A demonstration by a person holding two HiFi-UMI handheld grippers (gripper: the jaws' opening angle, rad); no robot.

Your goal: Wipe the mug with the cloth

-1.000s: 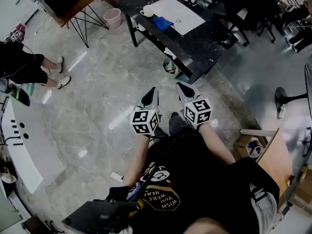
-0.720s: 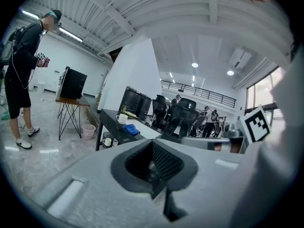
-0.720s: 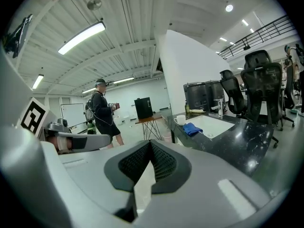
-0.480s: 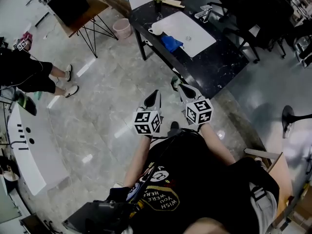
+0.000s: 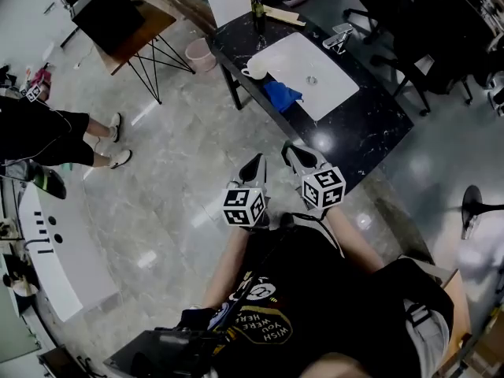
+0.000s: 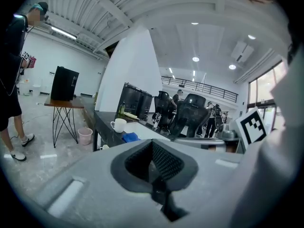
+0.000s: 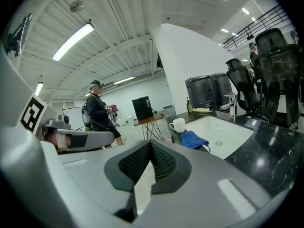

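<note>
A white mug point(image 5: 253, 69) stands at the left end of a black table point(image 5: 358, 128), beside a white sink basin point(image 5: 315, 93). A crumpled blue cloth point(image 5: 282, 94) lies just in front of the mug, at the basin's edge. Both grippers hang over the floor well short of the table. The left gripper point(image 5: 253, 166) and right gripper point(image 5: 293, 150) are shut and hold nothing. In the left gripper view the mug point(image 6: 118, 125) and cloth point(image 6: 129, 137) show far beyond the shut left gripper point(image 6: 153, 148). The right gripper view shows the mug point(image 7: 178, 125) and cloth point(image 7: 194, 139) beyond the right gripper point(image 7: 150, 148).
A person point(image 5: 47, 124) stands on the grey floor at left. A pink bucket point(image 5: 198, 52) sits by the table's left leg, near a wooden stand with a black box point(image 5: 106, 6). A bottle point(image 5: 258, 6) and faucet point(image 5: 342, 36) are on the table. Office chairs point(image 5: 409, 22) stand behind it.
The table with mug and cloth has drawn nearer and shifted right and down in the head view. Both grippers sit slightly lower in the frame, still shut.
</note>
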